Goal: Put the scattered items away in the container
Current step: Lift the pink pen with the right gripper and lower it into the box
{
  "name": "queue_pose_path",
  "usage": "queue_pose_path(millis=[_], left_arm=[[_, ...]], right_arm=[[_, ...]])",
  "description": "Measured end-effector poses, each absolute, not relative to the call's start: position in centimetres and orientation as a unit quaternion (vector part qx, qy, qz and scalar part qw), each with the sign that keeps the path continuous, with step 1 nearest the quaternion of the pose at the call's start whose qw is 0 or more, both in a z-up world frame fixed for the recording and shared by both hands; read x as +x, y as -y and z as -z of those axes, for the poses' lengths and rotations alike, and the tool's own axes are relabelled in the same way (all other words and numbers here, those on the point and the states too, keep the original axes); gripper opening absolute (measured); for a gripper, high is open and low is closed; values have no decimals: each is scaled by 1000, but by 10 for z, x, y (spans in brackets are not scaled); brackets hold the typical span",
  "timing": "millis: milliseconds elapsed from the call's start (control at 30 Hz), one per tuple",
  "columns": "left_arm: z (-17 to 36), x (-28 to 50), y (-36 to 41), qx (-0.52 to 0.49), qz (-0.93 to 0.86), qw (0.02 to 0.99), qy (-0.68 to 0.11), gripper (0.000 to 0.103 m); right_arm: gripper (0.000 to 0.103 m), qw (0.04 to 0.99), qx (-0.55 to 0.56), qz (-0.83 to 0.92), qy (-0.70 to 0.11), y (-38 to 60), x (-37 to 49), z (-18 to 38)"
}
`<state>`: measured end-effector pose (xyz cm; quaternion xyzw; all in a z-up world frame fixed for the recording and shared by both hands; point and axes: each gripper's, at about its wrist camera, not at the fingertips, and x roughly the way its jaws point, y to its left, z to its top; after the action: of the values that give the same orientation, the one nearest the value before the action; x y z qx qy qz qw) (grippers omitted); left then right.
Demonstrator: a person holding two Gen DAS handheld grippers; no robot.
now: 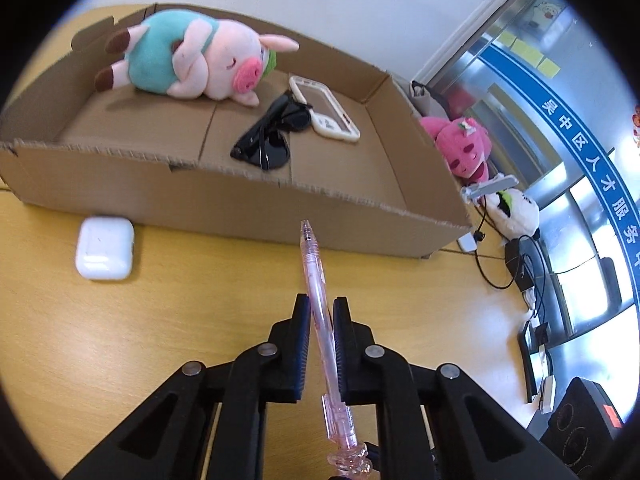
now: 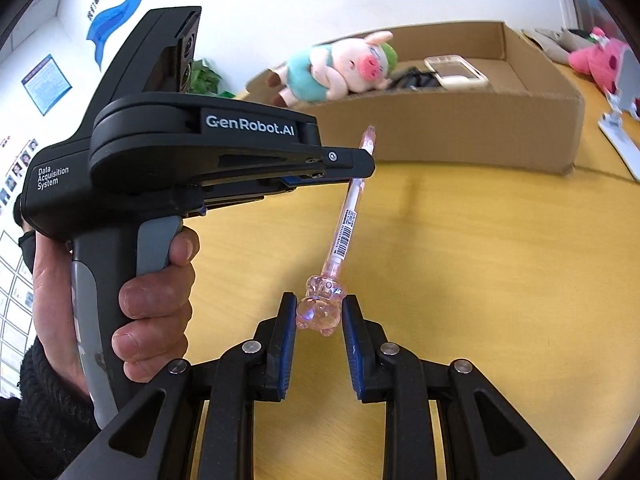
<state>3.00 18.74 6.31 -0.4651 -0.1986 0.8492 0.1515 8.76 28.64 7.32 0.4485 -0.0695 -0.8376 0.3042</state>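
Observation:
My left gripper (image 1: 321, 306) is shut on a clear pink pen (image 1: 316, 292), held above the yellow table with its tip toward the cardboard box (image 1: 224, 196). In the right wrist view the left gripper (image 2: 362, 160) grips the pen (image 2: 348, 220) near its tip end. My right gripper (image 2: 318, 306) is open, its jaws on either side of the pen's pink bear-shaped cap (image 2: 320, 308), with small gaps. The box (image 2: 460, 128) holds a plush pig (image 1: 192, 60), black sunglasses (image 1: 272, 136) and a white device (image 1: 324, 108). A white earbud case (image 1: 105, 253) lies on the table before the box.
A pink plush (image 1: 464, 148) and a white plush (image 1: 516, 208) lie right of the box, with cables (image 1: 520, 272) and a grey stand (image 2: 620, 96). A hand (image 2: 156, 300) holds the left gripper's handle. A black appliance (image 1: 580, 428) sits at the lower right.

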Motion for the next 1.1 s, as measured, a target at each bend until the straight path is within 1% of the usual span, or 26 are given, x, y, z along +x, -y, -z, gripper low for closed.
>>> queue_pose_path(millis=[200,400,667,867,1033,1100], left_arm=[[-102,17,-173,-439,-864,151,193,10],[-144,-15,-169,-412,-877,168,182,10],[-198,-106,-200,-402,-872,223,169,10],[-202,-172,-239,-420,-859,250,151,10],[-181,-217,-267,-450,-842,260,148,9],[-167,-232,-273,-466,-836,246,154,9]], right_arm=[[25,328,424,841,77,-277,73,-104],[25,332,388,856,81,-276,49,-141],[25,304,348,883,80,-300,-25,-190],[26,278,356,886,98,-331,-88,-198],[25,258,385,879,115,-355,-123,-180],[25,248,401,874,117,-360,-139,-169]])
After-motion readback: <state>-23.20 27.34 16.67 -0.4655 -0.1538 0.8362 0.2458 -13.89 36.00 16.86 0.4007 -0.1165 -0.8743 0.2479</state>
